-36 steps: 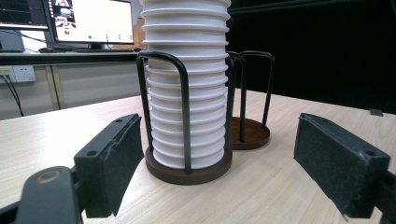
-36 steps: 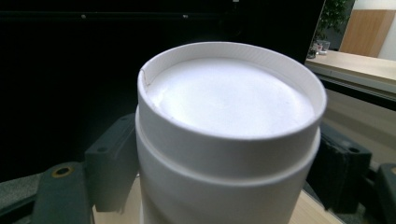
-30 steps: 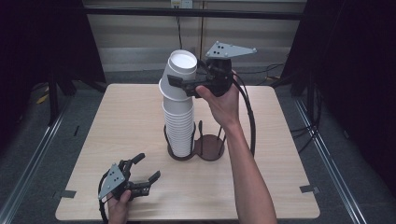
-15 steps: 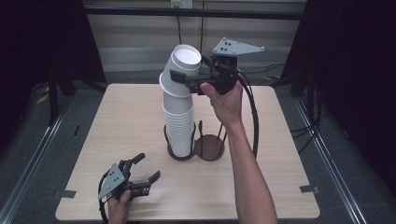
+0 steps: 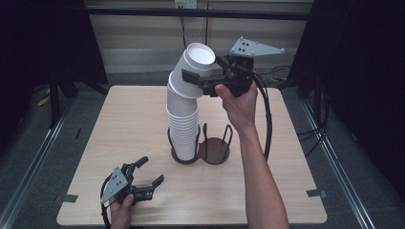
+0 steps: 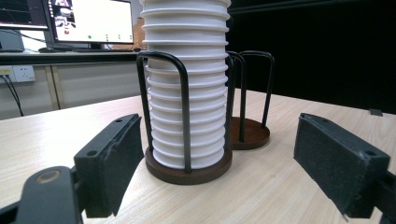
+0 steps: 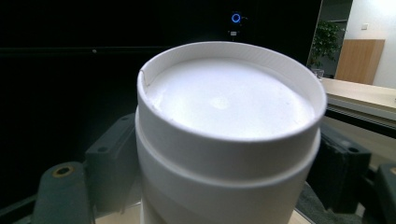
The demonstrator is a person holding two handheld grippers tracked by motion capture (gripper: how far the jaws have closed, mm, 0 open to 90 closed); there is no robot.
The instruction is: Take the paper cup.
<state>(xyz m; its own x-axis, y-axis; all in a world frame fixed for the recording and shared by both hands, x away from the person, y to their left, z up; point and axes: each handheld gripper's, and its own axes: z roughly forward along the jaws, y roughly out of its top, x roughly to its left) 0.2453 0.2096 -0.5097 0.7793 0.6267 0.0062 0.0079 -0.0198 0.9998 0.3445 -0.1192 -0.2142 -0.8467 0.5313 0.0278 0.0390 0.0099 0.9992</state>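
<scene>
A tall stack of white paper cups (image 5: 182, 124) stands, bottoms up, in the left ring of a dark two-ring wire holder (image 5: 213, 151). The top few cups (image 5: 197, 62) are tilted away from the stack to the right, and my right gripper (image 5: 198, 76) is shut on them high above the table. In the right gripper view the top cup (image 7: 229, 107) sits between the two jaws, with the right gripper (image 7: 229, 177) closed around it. My left gripper (image 5: 152, 170) rests open near the table's front left, facing the stack (image 6: 187, 93) and apart from it.
The holder's right ring (image 6: 252, 133) holds no cups. The wooden table (image 5: 296, 157) ends close behind the left hand. A cable (image 5: 265, 119) hangs from the right gripper beside the forearm. Monitors (image 6: 88, 21) stand on a desk beyond the table.
The right gripper has risen and swung to the right with the top cups, bending them further off the stack. The left gripper has stayed where it was, open.
</scene>
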